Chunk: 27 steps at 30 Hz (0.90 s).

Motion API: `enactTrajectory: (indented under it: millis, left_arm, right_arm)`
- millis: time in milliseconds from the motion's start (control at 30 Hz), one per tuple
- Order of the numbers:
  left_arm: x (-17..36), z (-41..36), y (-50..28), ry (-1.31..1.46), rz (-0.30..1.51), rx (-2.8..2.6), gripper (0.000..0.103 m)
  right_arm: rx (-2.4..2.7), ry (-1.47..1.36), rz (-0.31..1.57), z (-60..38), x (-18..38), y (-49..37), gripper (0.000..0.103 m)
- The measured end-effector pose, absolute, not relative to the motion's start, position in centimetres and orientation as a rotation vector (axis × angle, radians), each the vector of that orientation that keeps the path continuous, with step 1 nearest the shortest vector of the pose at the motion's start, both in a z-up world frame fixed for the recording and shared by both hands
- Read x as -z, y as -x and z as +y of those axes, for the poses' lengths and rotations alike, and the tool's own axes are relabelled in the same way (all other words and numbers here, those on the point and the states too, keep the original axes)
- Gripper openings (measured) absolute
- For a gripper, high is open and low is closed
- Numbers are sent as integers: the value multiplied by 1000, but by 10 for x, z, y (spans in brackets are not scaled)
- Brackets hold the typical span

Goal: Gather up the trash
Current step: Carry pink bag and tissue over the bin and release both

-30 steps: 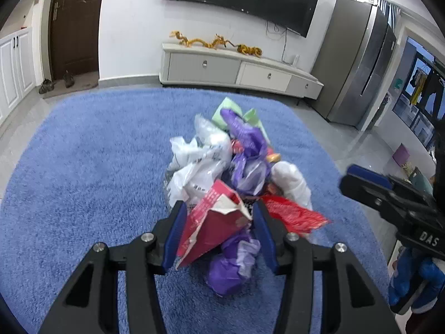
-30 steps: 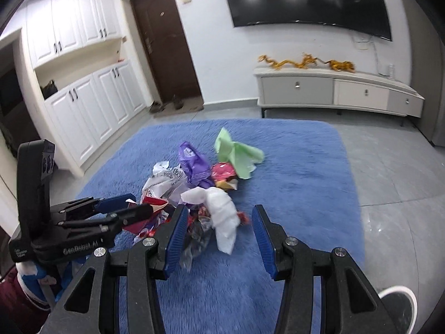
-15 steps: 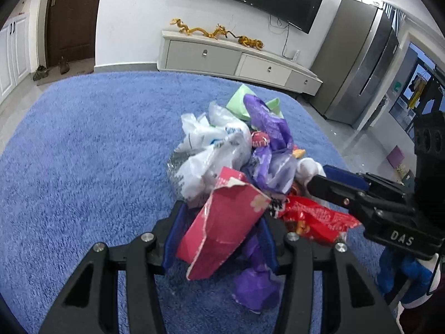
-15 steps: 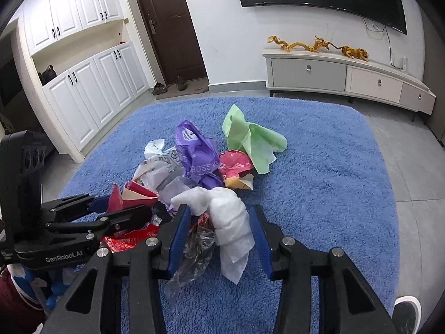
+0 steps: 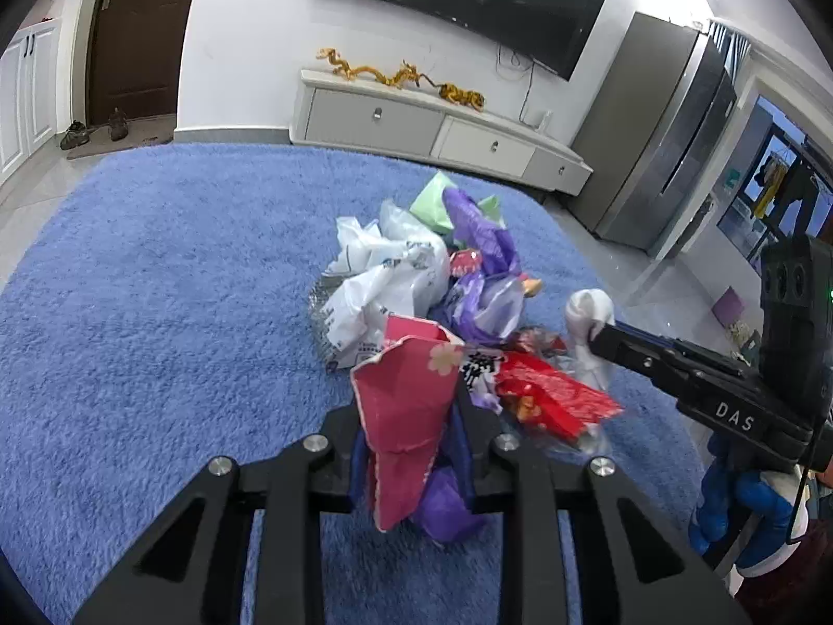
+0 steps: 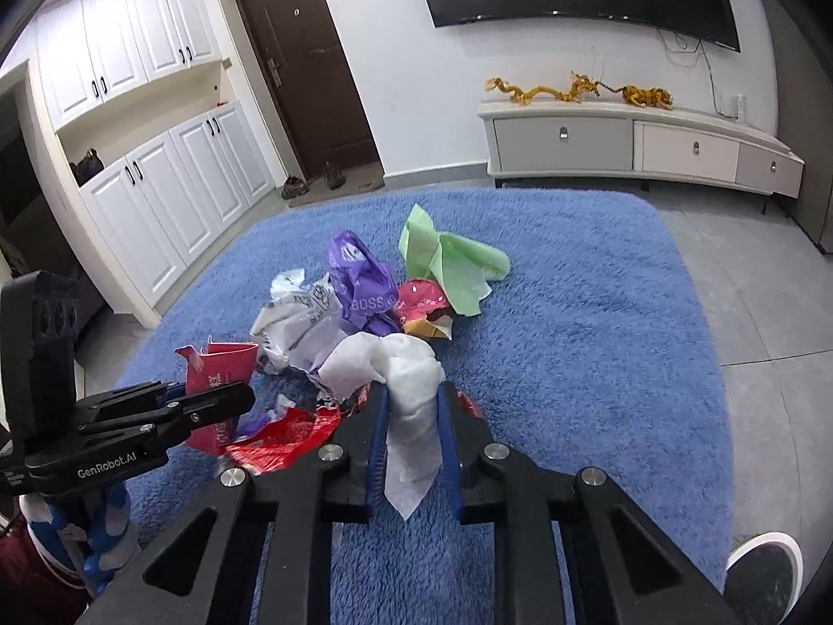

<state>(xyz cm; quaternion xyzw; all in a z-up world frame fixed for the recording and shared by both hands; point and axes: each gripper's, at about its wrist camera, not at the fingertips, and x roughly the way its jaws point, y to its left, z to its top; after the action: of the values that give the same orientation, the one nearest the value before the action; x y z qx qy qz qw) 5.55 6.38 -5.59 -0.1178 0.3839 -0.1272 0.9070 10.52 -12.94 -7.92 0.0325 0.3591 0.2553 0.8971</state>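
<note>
A heap of trash lies on the blue rug (image 5: 156,312): a white plastic bag (image 5: 385,286), a purple bag (image 6: 359,281), green paper (image 6: 447,260) and a red wrapper (image 5: 552,396). My left gripper (image 5: 408,437) is closing, its pads pressing a red carton piece (image 5: 406,396) with a purple bag scrap (image 5: 442,505) beside it. My right gripper (image 6: 411,416) is closing too, pads squeezing a white tissue wad (image 6: 406,364). From the right wrist, the left gripper (image 6: 224,401) shows at the left, holding the red carton (image 6: 218,370).
A low white TV cabinet (image 6: 625,140) stands against the far wall beyond the rug. White cupboards (image 6: 156,198) and a dark door (image 6: 307,67) are at the left. A grey fridge (image 5: 671,140) stands at the right. Grey tile floor (image 6: 770,302) borders the rug.
Both pairs of jaws have narrowed onto what lay between them: the left onto the red carton, the right onto the white tissue. Both grippers have edged closer to the heap.
</note>
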Motion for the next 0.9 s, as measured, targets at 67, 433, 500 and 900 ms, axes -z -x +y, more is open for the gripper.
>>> enactTrajectory:
  millis: [67,433,500,900]
  left_arm:
    - [48,65,-47,245,774,256,25]
    - [1,58,-17,213,676,262,25]
    - [-4,48,-13,210,671,283,25]
    - [-20,-60,-16,98,690,506,25]
  right_arm:
    - [-527,-84,725,-134,72,-97,18]
    - [-443,-144,604,-184,30,-51,18]
    - [-412,-156,589,-198,26,-44,18]
    - [-127,-250,532,-323,29,14,18]
